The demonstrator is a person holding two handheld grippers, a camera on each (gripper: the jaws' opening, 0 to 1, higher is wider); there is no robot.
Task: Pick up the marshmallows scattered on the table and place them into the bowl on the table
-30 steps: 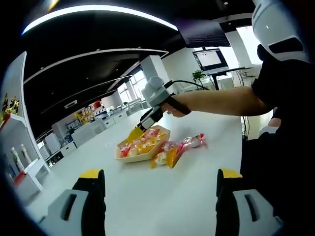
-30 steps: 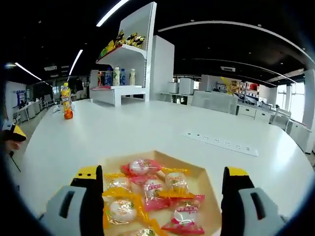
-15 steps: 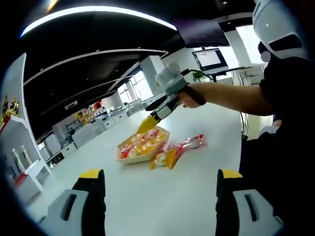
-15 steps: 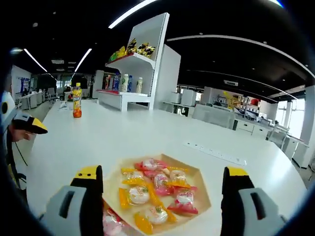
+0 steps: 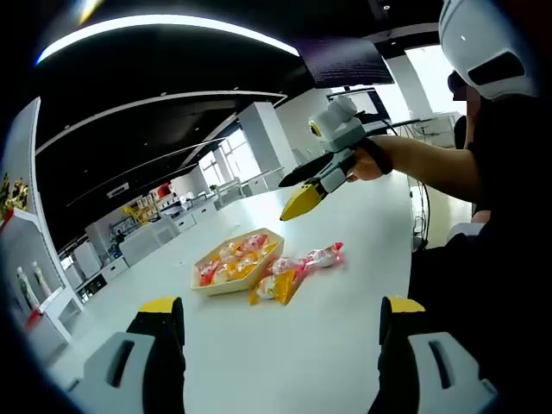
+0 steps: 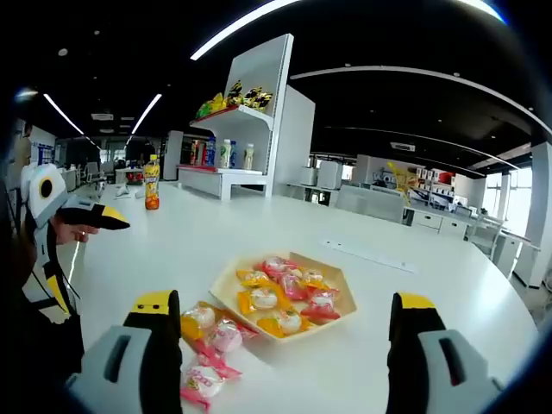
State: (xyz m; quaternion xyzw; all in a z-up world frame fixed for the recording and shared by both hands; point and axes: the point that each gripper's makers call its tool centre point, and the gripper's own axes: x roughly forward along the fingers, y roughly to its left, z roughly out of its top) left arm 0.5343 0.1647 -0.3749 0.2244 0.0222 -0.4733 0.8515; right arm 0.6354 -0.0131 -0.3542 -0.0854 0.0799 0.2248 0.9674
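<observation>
A tan hexagonal bowl [image 5: 200, 282] holding several wrapped marshmallows sits on the white table [image 5: 328, 328]. Loose marshmallows [image 5: 289, 276] in pink and yellow wrappers lie against its near side. My left gripper [image 5: 280, 306] hovers low and well short of them, open and empty. The right gripper [image 5: 304, 201] hangs in the air above and beyond the pile, held by a hand. In the right gripper view the bowl [image 6: 345, 297] lies ahead between my right gripper's [image 6: 285, 306] open, empty jaws. The loose marshmallows [image 6: 211, 335] sit to its lower left. The left gripper [image 6: 90, 216] is at the far left.
An orange bottle [image 6: 152, 183] stands far back on the table. A white shelf unit [image 6: 237, 129] with bottles and snacks rises behind it. A power strip [image 6: 371, 256] lies beyond the bowl. The person's dark-clothed body [image 5: 483, 259] fills the right side.
The right gripper has risen and drawn back from the bowl, empty. The bowl now looks smaller in its view, and the loose marshmallows have come into it. The left gripper has barely moved.
</observation>
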